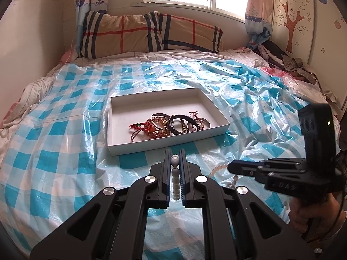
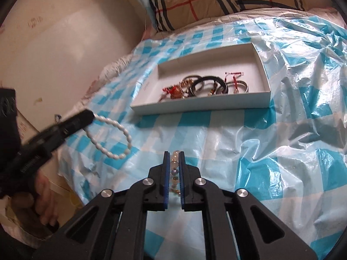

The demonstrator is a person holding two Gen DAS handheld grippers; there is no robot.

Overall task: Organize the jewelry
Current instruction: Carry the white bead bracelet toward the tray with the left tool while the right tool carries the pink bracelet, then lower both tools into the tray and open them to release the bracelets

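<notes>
Covering the bed point(image 1: 71, 143) is a blue-checked plastic sheet, plaid pillows point(image 1: 121, 34) lying under the window. Near its front edge, the left gripper point(image 1: 174, 162) is clamping a white bead bracelet point(image 2: 112, 134), the right gripper point(image 2: 174, 162) pinching a translucent bead bracelet point(image 2: 174, 169), both just short of the white box point(image 1: 216, 130) holding tangled bangles point(image 1: 171, 124).

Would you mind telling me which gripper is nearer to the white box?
Left, by a slim margin as far as I can judge. The left gripper sits just short of the box's near wall; the right gripper hangs somewhat further back. Both hold bead bracelets.
</notes>
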